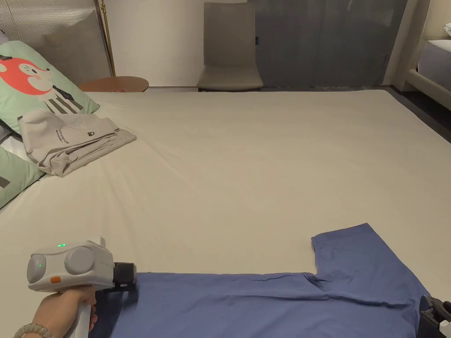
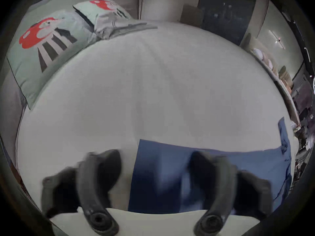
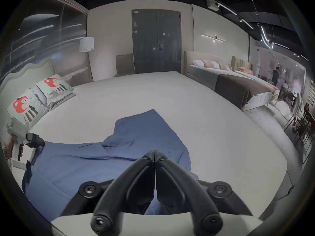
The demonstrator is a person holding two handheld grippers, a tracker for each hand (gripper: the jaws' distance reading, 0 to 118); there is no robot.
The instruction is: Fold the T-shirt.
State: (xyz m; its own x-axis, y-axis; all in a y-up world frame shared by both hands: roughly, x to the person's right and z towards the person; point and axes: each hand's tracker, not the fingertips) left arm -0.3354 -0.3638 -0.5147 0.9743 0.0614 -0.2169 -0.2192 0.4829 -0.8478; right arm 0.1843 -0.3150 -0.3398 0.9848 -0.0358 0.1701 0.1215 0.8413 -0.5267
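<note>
Barely begun: blue T-shirt (image 1: 273, 303) flat along lower frame on bed (image 1: 246, 154). Left tool (image 2: 154, 176) spread over hem; right tool (image 3: 154, 156) closed, grip unclear.

We can make out no legible text: the folded grey garment (image 1: 72, 141) on the bed (image 1: 246, 167) carries a small dark print and logo, too small to read.
</note>
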